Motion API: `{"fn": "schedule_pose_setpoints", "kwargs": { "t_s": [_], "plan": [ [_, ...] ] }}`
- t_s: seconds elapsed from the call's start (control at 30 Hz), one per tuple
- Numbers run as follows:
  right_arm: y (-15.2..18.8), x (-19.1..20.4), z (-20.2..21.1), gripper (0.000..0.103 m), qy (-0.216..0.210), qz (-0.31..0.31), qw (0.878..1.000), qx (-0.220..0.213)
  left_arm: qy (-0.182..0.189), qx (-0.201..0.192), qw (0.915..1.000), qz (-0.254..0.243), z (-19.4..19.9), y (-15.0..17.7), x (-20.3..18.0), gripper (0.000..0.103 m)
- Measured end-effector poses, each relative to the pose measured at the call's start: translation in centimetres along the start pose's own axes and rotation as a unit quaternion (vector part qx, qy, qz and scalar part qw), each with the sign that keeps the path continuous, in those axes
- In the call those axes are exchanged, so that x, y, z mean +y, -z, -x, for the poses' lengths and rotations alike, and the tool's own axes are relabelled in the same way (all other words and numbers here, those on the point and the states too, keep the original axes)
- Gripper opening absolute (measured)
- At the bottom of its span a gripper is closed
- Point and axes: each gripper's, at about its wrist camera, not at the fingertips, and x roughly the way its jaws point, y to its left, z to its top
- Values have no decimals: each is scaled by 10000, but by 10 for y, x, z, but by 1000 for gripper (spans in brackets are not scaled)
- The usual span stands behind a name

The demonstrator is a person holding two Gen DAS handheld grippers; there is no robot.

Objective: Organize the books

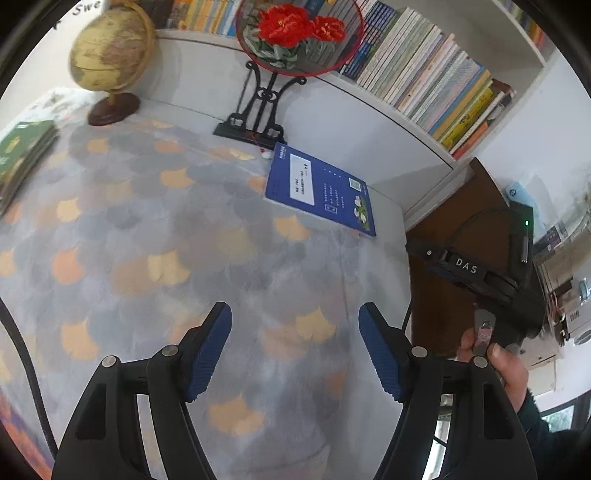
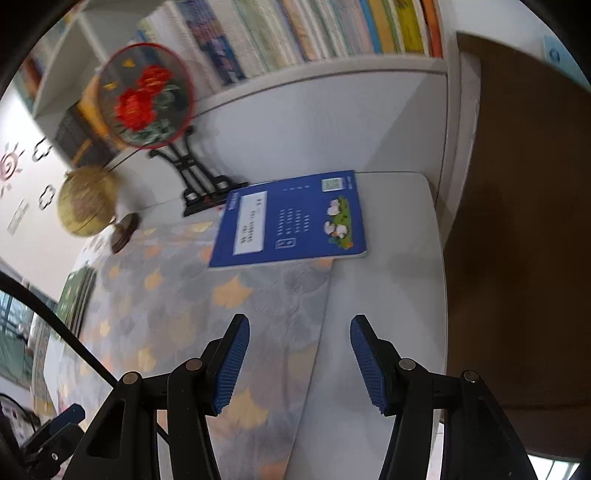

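**Inspector A:** Nearest first. The left gripper (image 1: 295, 350) hangs over the cloth (image 1: 147, 229), its jaws apart, nothing between the blue pads (image 1: 212, 354). No contact with the surface is visible.

**Inspector B:** The right gripper (image 2: 299, 363) reads the same: jaws apart, somewhat narrower, empty. It sits above the cloth's right edge, where the bare white table (image 2: 388, 288) begins. In the left wrist view the right gripper's body shows at the far right, off the table edge, with a hand (image 1: 506, 369) wrapped around its handle.

**Inspector A:** The task's thing?

**Inspector B:** One blue book (image 2: 288, 219) lies flat, cover up, well ahead of both grippers. It rests partly on the cloth and partly on bare table, near the back right corner. Neither gripper touches it.

**Inspector A:** A green stack (image 1: 22, 155) of thin books lies flat at the cloth's left edge, well apart from the blue one.

**Inspector B:** Behind the blue book, just beside its far corner, stands the black stand (image 1: 255, 110) of a round fan (image 1: 299, 33) bearing red flowers. Left of it stands a globe (image 1: 110, 55) on a dark wooden base.

**Inspector A:** Farthest back, a white shelf (image 1: 388, 107) carries a packed row of books (image 1: 424, 77), spines outward, the rightmost few leaning. Titles are too small to read.
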Motion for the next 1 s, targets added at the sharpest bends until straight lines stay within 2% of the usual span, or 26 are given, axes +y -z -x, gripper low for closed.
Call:
{"fn": "schedule_pose_setpoints", "kwargs": {
  "t_s": [0.13, 0.23, 0.43, 0.67, 0.83, 1.0],
  "plan": [
    [-28, -13, -38, 55, 140, -177, 9997, 41, -205, 44, 9997, 128, -44, -37, 8, 70],
    [-50, -22, -74, 55, 209, -240, 9994, 110, -119, 50, 9994, 314, -85, -66, 16, 70],
    [-93, -35, -121, 56, 497, -118, 9985, -175, -96, 145, 9988, 452, -166, -112, 28, 70],
    [-115, -39, -157, 59, 915, -78, 9956, -207, 7, -53, 9975, 702, -200, -131, 38, 70],
    [-123, -43, -174, 59, 880, -170, 9959, -74, 9, 31, 9975, 705, -218, -142, 43, 70],
    [-124, -41, -185, 59, 900, -120, 9959, 31, 163, 54, 9969, 765, -228, -147, 44, 70]
  ]
}}
